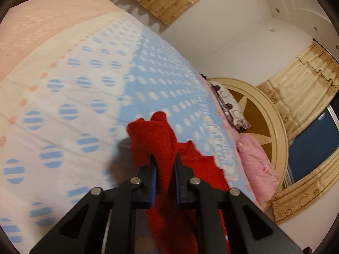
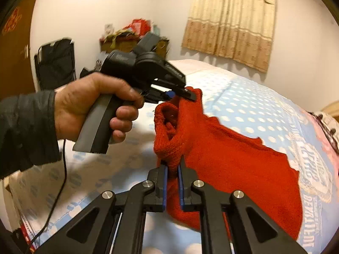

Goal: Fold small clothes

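A small red knitted garment (image 1: 153, 133) hangs lifted off the bed, gripped at two places along its edge. In the left wrist view my left gripper (image 1: 165, 158) is shut on a bunched fold of it, and red cloth fills the gap between the blue pads. My right gripper (image 2: 172, 165) is shut on another bunched part of the garment (image 2: 233, 160), whose rest drapes down to the right over the bedspread. The right wrist view also has the left gripper (image 2: 184, 94), held by a hand (image 2: 89, 105) in a dark sleeve, pinching the garment's upper corner.
The bedspread (image 1: 63, 89) is white and blue with dots, pink at its far end. Pink pillows (image 1: 256, 165) and a cream round headboard (image 1: 273, 114) lie at the right. A black cable (image 2: 63, 169) hangs from the left gripper. A black chair (image 2: 56, 63) and a cluttered shelf (image 2: 131, 36) stand by the wall.
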